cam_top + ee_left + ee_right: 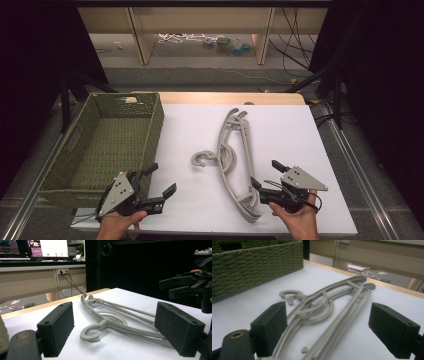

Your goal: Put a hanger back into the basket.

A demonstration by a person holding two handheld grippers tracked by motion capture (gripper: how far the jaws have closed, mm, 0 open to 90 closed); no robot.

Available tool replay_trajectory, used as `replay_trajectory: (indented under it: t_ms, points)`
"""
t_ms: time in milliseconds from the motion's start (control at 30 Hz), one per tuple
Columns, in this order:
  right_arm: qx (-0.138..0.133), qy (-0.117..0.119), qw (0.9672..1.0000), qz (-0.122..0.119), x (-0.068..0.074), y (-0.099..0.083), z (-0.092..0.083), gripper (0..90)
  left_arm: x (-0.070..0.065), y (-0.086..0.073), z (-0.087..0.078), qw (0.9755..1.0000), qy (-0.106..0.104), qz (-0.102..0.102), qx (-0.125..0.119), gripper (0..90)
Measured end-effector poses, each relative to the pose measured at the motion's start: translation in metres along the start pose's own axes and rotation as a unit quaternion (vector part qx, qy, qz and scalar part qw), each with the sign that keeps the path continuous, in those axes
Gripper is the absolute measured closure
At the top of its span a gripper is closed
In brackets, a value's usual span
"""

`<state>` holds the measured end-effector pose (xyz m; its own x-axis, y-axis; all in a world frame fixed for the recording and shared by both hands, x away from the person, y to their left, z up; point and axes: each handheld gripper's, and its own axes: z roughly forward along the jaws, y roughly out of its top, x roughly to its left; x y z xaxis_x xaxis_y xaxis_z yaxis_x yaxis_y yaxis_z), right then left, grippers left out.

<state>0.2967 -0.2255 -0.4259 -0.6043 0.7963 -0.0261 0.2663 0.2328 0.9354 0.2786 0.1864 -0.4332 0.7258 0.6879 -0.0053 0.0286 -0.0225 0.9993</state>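
Approach step: hangers (pixel 235 160) lie right of the basket (pixel 107 145); both hand-held grippers, left (pixel 157 180) and right (pixel 265 174), are held open, empty. Next, the right's jaws likely must be closed on a hanger.

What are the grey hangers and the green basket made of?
The hangers look like moulded plastic: smooth, matte grey, with thin curved ribs. The basket looks woven, maybe from paper rope or dyed fibre; its olive walls show a tight braided weave, dull rather than shiny.

Hangers (pixel 322 315) cut off at the bottom edge in the right gripper view, basket (pixel 257 267) cropped at upper left, floor clutter (pixel 225 45) at top centre of the high view too small to tell
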Motion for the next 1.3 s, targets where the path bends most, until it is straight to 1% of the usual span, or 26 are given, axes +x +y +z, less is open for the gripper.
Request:
replay_trajectory:
  t_ms: [67, 167, 233, 300, 433, 467, 533, 600, 667, 700, 733, 767, 800, 867, 900, 933, 967, 1000, 1033, 1100, 1133, 1167, 1200, 1233, 1267, 1300]
  points:
    - [0.008, 0.009, 0.9999, -0.007, 0.004, 0.007, 0.006, 17.1, 0.000, 0.000, 0.000, 1.0000, 0.000, 0.000, 0.000, 15.5]
    - [0.044, 0.010, 0.9981, -0.041, 0.009, 0.016, 0.015, 19.7, -0.001, 0.000, 0.000, 1.0000, 0.002, -0.005, 0.001, 15.5]
    - [0.054, 0.018, 0.9969, -0.055, 0.013, 0.021, 0.023, 20.5, 0.000, 0.000, 0.000, 1.0000, 0.003, -0.005, 0.000, 15.6]
    - [0.066, 0.026, 0.9957, -0.060, 0.016, 0.025, 0.031, 20.6, 0.001, -0.001, 0.001, 1.0000, -0.003, -0.003, -0.009, 15.6]
    - [0.100, 0.047, 0.9919, -0.063, 0.023, 0.030, 0.042, 19.0, 0.000, 0.000, 0.000, 1.0000, 0.003, -0.001, 0.001, 15.6]
    - [0.101, 0.047, 0.9920, -0.059, 0.024, 0.031, 0.045, 19.4, 0.001, 0.000, 0.000, 1.0000, 0.003, 0.000, 0.001, 15.6]
    - [0.113, 0.053, 0.9899, -0.066, 0.026, 0.033, 0.048, 19.8, -0.001, 0.000, 0.000, 1.0000, 0.003, -0.005, 0.000, 15.6]
    - [0.129, 0.058, 0.9875, -0.069, 0.028, 0.036, 0.053, 20.1, 0.000, 0.000, 0.000, 1.0000, 0.003, -0.002, 0.001, 15.6]
    - [0.135, 0.057, 0.9867, -0.069, 0.028, 0.037, 0.056, 20.1, -0.001, 0.000, 0.000, 1.0000, 0.002, -0.002, 0.002, 15.6]
    - [0.156, 0.058, 0.9835, -0.072, 0.029, 0.038, 0.062, 20.2, -0.001, 0.000, 0.000, 1.0000, 0.002, -0.006, 0.001, 15.6]
    - [0.165, 0.063, 0.9817, -0.073, 0.030, 0.039, 0.065, 20.4, -0.001, 0.000, 0.000, 1.0000, 0.002, -0.004, 0.001, 15.6]
    - [0.165, 0.063, 0.9817, -0.073, 0.030, 0.039, 0.065, 20.4, -0.001, 0.000, 0.000, 1.0000, 0.001, 0.000, 0.002, 15.6]
    - [0.182, 0.065, 0.9782, -0.077, 0.033, 0.039, 0.072, 20.6, 0.000, 0.000, 0.000, 1.0000, 0.001, -0.001, 0.001, 15.6]
    - [0.205, 0.068, 0.9730, -0.082, 0.036, 0.039, 0.080, 21.8, -0.001, 0.000, 0.000, 1.0000, 0.001, -0.005, 0.001, 15.6]
    - [0.205, 0.068, 0.9730, -0.082, 0.036, 0.039, 0.080, 21.8, -0.001, 0.000, 0.000, 1.0000, 0.001, -0.005, 0.001, 15.6]
    - [0.213, 0.071, 0.9705, -0.089, 0.038, 0.039, 0.087, 26.5, -0.001, 0.000, 0.000, 1.0000, 0.001, -0.001, 0.001, 15.6]
    - [0.213, 0.071, 0.9705, -0.089, 0.038, 0.039, 0.087, 26.5, -0.001, 0.000, 0.000, 1.0000, 0.000, 0.000, 0.001, 15.6]
    - [0.235, 0.064, 0.9654, -0.094, 0.041, 0.038, 0.093, 26.8, -0.001, 0.000, 0.000, 1.0000, 0.000, 0.000, 0.001, 15.6]
    - [0.235, 0.064, 0.9654, -0.094, 0.041, 0.038, 0.093, 26.8, -0.001, 0.000, 0.000, 1.0000, 0.000, 0.000, 0.001, 15.6]
    - [0.250, 0.060, 0.9615, -0.096, 0.044, 0.035, 0.100, 28.5, -0.001, 0.000, 0.000, 1.0000, 0.000, -0.001, 0.001, 15.6]
    - [0.266, 0.069, 0.9565, -0.097, 0.044, 0.035, 0.102, 30.6, -0.001, 0.000, 0.000, 1.0000, 0.000, 0.001, 0.001, 15.5]
    - [0.271, 0.069, 0.9545, -0.104, 0.044, 0.034, 0.106, 31.7, -0.001, 0.000, 0.000, 1.0000, 0.000, 0.001, 0.001, 15.6]
    - [0.285, 0.067, 0.9505, -0.103, 0.044, 0.031, 0.110, 33.9, -0.002, 0.000, 0.000, 1.0000, 0.000, -0.003, 0.001, 15.6]
    - [0.293, 0.074, 0.9474, -0.105, 0.044, 0.031, 0.113, 35.0, -0.001, 0.000, 0.000, 1.0000, -0.001, 0.000, 0.001, 15.6]
    - [0.293, 0.074, 0.9474, -0.105, 0.044, 0.031, 0.113, 35.0, -0.002, 0.000, 0.000, 1.0000, -0.001, -0.003, 0.001, 15.6]
    - [0.306, 0.076, 0.9440, -0.099, 0.045, 0.030, 0.114, 36.1, -0.002, 0.000, 0.000, 1.0000, -0.001, -0.002, 0.001, 15.6]
